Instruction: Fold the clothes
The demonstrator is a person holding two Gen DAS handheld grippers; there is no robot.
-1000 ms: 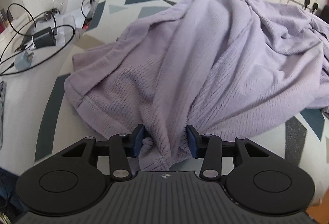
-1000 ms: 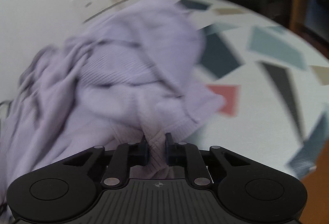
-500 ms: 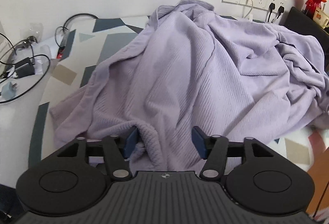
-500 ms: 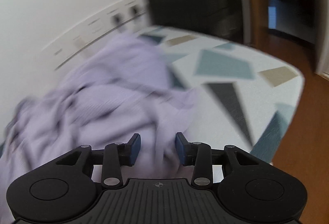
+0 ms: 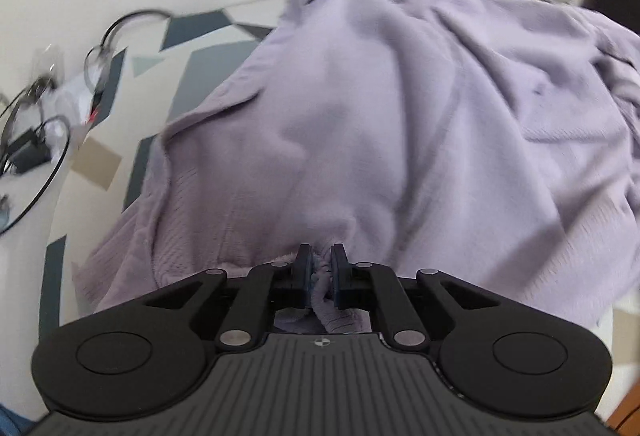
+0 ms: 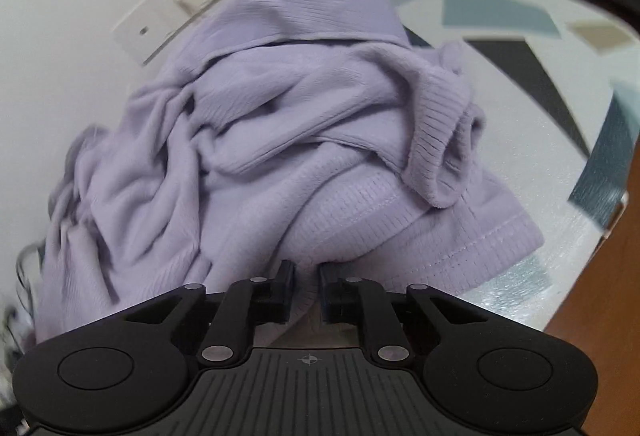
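Note:
A lilac knitted sweater [image 5: 400, 108] lies in a crumpled heap across the patterned table [image 5: 188, 32]. My left gripper [image 5: 321, 263] is closing, and its blue pads pinch a bunch of the sweater's near edge. In the right wrist view the same sweater [image 6: 256, 140] is piled up, with a ribbed cuff [image 6: 436, 140] folded over on the right. My right gripper [image 6: 306, 278] is closing too, its jaws pressed onto a fold near the stitched hem [image 6: 472, 252].
Black cables and a small adapter [image 5: 32, 152] lie at the table's left end. A white socket strip [image 6: 188, 8] is on the wall behind the heap. The table's right edge [image 6: 596, 236] drops to a wooden floor. A dark cabinet [image 5: 616, 0] stands at the far right.
Both grippers opened wider half a second ago and have now clamped on the sweater. The left gripper shifted across the cloth to a new bunch of its near edge.

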